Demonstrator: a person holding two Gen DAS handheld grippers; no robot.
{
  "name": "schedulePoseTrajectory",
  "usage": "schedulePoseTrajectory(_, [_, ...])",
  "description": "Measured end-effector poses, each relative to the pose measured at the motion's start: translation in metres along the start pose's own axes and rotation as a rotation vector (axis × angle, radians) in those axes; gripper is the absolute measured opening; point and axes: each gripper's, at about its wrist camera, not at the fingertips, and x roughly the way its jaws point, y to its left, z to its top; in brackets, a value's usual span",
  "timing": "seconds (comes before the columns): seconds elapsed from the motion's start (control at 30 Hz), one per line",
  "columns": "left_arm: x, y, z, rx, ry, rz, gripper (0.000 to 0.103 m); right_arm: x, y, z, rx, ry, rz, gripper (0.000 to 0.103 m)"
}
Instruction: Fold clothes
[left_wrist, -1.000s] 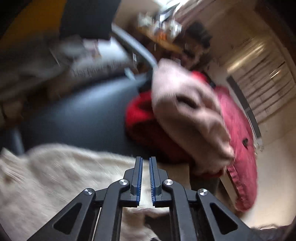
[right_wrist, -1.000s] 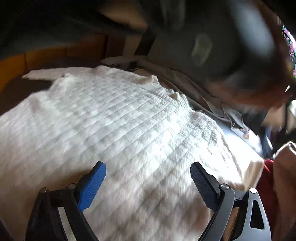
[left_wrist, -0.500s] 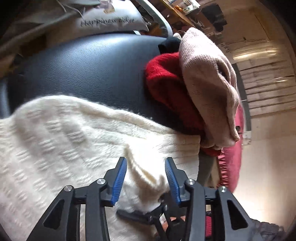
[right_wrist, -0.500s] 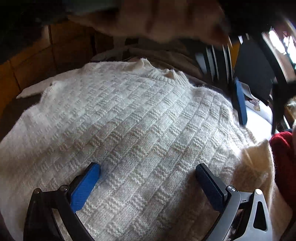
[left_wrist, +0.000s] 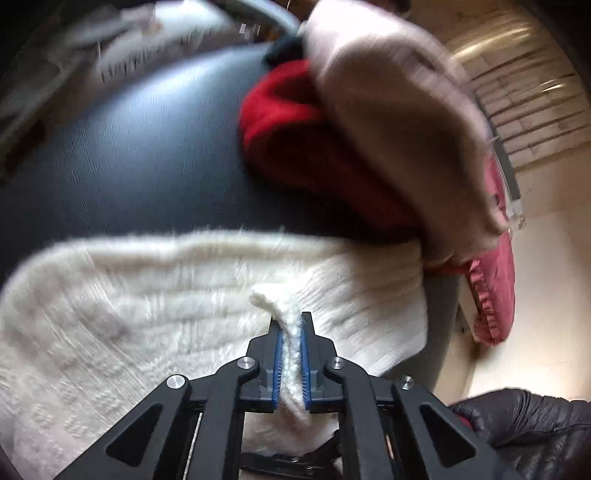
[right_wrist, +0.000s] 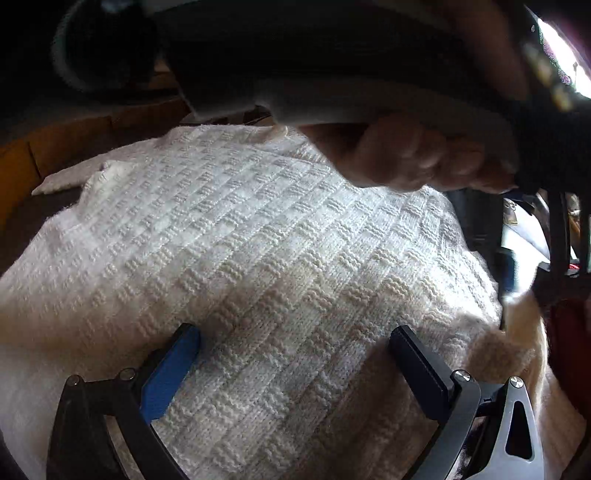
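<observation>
L wrist view: left gripper has its jaws pinched tight on a raised ridge of a cream knit sweater, near the ribbed hem, w/ the wool bunching up between the blue pads. That bite on a hem-side fold looks like a hold for lifting or drawing the edge over. The sweater lies spread on a dark desk. Just beyond it, a pale pink garment sits heaped on a red one, prob. clothes set aside; whether folded or waiting can't be told, as the frame is blurred. A dark sleeve shows at lower right.

R wrist view: right gripper hangs low over the sweater's body, jaws wide apart and holding nothing, the basket-weave panel showing flat between them. A hand on the other tool crosses the top of frame above the collar end. The sweater's front lies open and flat, one sleeve out to the far left, so the fold isn't complete.
</observation>
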Motion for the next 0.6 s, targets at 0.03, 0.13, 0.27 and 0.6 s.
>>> schedulePoseTrajectory(0.03, [-0.012,-0.002,0.001,0.006,-0.047,0.006,0.006,-0.004,-0.001,-0.001,0.000,-0.001,-0.001,0.103])
schedulePoseTrajectory(0.13, [-0.050,-0.010,0.003,0.024,-0.189,0.024,0.006,-0.006,-0.001,-0.002,-0.002,-0.001,-0.006,0.103])
schedulePoseTrajectory(0.27, [-0.119,0.000,-0.004,-0.026,-0.367,0.030,0.006,-0.006,-0.001,-0.002,0.000,0.002,-0.007,0.103])
schedulePoseTrajectory(0.6, [-0.238,0.070,-0.104,-0.228,-0.653,0.128,0.006,-0.011,-0.006,-0.007,0.011,0.011,0.004,0.103])
